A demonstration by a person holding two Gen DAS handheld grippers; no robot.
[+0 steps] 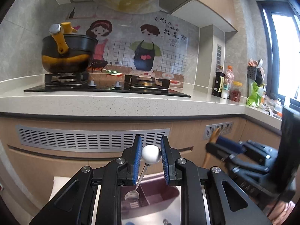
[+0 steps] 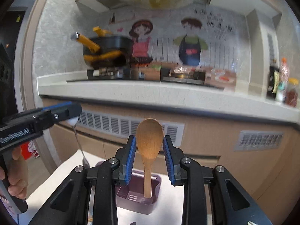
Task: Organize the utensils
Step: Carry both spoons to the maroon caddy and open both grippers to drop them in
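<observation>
Left hand-held gripper [image 1: 151, 155] clamps metal spoon [image 1: 139, 180], bowl down; right hand-held gripper [image 2: 149, 151] clamps wooden spoon [image 2: 149, 150], bowl up.

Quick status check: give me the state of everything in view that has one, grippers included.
Left gripper: shut on the metal spoon's white ball end.
Metal spoon: lifted, hanging bowl down over the holder.
Right gripper: shut on the wooden spoon's bowl.
Wooden spoon: lifted, bowl up, handle down toward the holder.
Holder: upright on the white surface.
Pot: on the left burner.
</observation>
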